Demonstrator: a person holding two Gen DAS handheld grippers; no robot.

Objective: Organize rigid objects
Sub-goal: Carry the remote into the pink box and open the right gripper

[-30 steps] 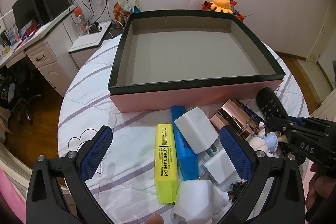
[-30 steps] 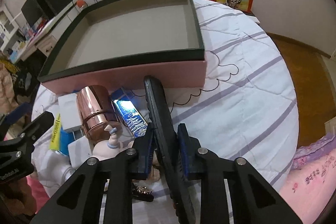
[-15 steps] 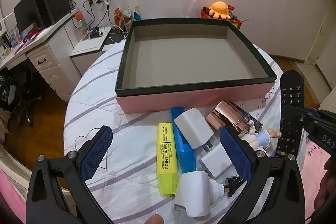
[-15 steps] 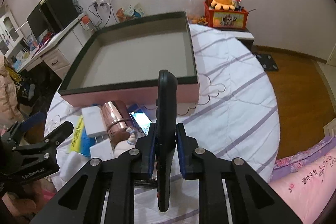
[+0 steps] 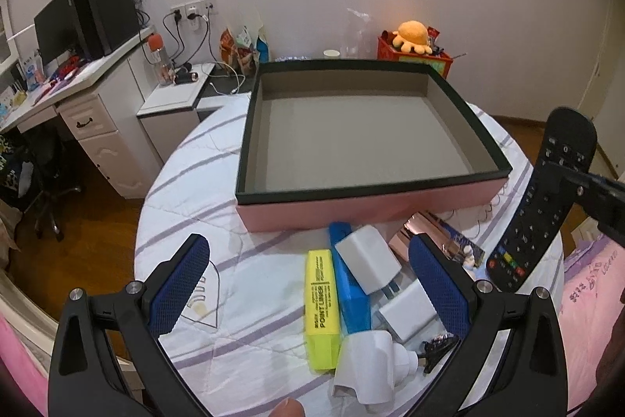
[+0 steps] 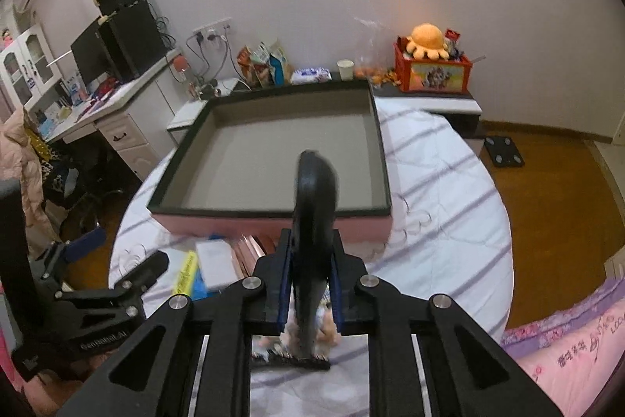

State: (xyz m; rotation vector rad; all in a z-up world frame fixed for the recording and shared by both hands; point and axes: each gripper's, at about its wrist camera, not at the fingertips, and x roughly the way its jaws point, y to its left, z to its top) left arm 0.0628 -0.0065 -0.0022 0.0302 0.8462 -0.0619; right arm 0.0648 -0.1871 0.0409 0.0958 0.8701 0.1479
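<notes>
Clamping a black remote control [image 6: 314,221] edge-on, the right gripper [image 6: 310,284] is holding it clear of the table, in front of the pink tray [image 5: 363,210]. The left gripper [image 5: 308,284] is hanging wide open and holding nothing above the yellow highlighter [image 5: 321,303] and white chargers [image 5: 367,262].

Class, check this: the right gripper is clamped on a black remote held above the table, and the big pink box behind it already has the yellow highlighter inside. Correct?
Not quite. The box is empty; the left wrist view shows the yellow highlighter on the table in front of it. The right gripper does clamp the black remote.
</notes>
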